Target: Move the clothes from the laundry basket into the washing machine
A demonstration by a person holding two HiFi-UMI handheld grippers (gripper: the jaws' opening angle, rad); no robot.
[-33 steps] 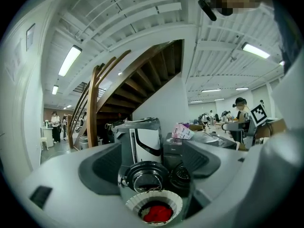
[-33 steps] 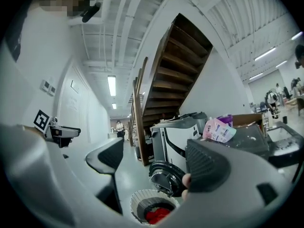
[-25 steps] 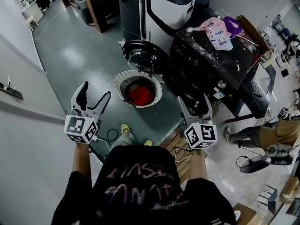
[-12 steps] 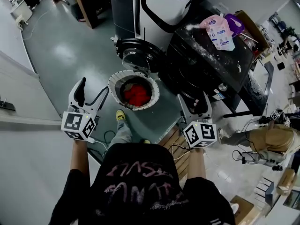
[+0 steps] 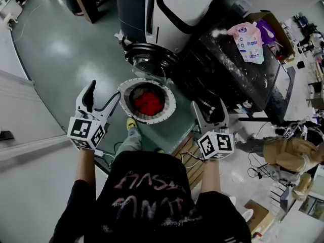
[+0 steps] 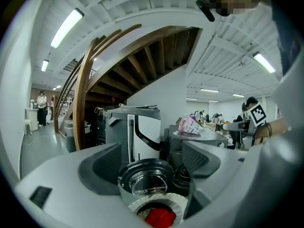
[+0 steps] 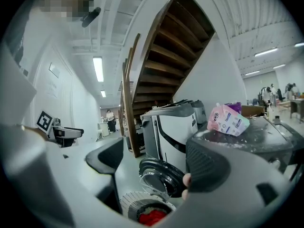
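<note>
Left gripper (image 5: 104,92) is hovering with its jaws spread wide and nothing between them, just off the left rim of the basket (image 5: 124,87). The right gripper (image 5: 209,108) is hanging open and empty too, off the basket's right side and close in front of the washer (image 5: 238,70). Both are pointing away from the person (image 5: 152,196) holding them, who is standing over the basket with it almost at their feet. The basket is sitting on the floor (image 5: 66,49), between the two grippers, and a red garment (image 5: 148,103) is lying bunched in the bottom of it, not yet in the washer. The washer's round door (image 5: 149,62) is hanging open just past the basket's far rim, its glass turned upward. A pink pouch (image 5: 246,40) is lying on the washer's top near the far right corner. A grey-and-white machine (image 5: 172,9) is standing behind the open door, right beside the washer.
</note>
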